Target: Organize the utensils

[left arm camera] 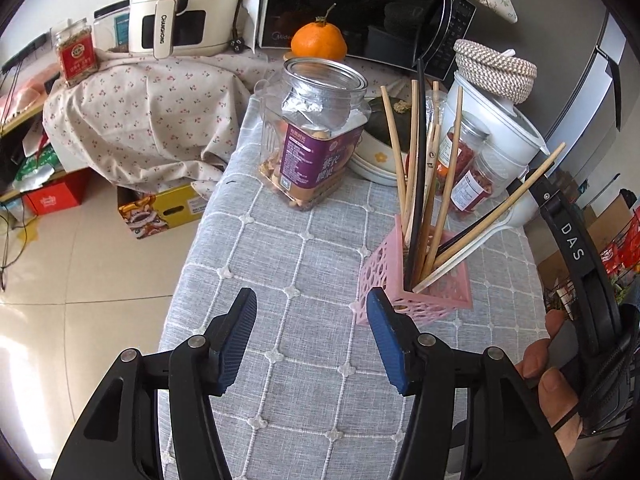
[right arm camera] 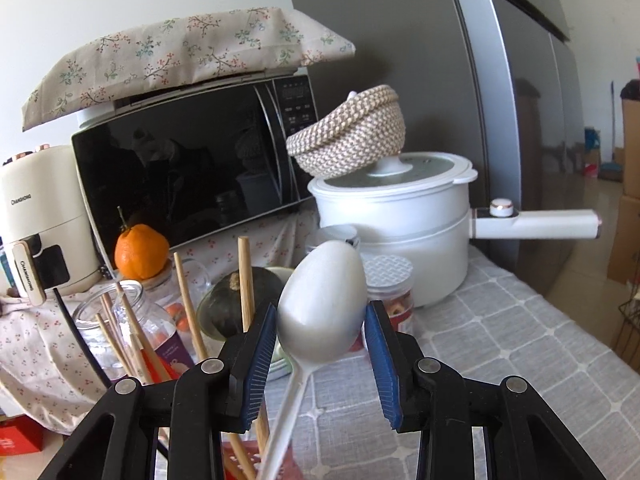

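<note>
A pink perforated holder [left arm camera: 436, 292] stands on the grey checked tablecloth [left arm camera: 280, 280] and holds several wooden chopsticks [left arm camera: 400, 168], a black one [left arm camera: 420, 160] and a white spoon's handle [left arm camera: 468, 248]. My left gripper [left arm camera: 312, 300] hangs open over bare cloth just left of the holder, with nothing between its blue pads. In the right wrist view the white spoon [right arm camera: 320, 312] leans up out of the holder [right arm camera: 240, 456]. Its bowl sits between the pads of my right gripper [right arm camera: 321, 308], which stand open close beside its edges.
Behind the holder stand a clear jar with a purple label [left arm camera: 312, 140], red-filled jars [left arm camera: 472, 180], a dark squash [right arm camera: 228, 304], a white pot [right arm camera: 392, 232] with a woven basket [right arm camera: 352, 136] on top, an orange [left arm camera: 318, 42] and a microwave [left arm camera: 360, 12]. A fridge [right arm camera: 520, 120] stands at the right. The table's left edge drops to the floor [left arm camera: 100, 260].
</note>
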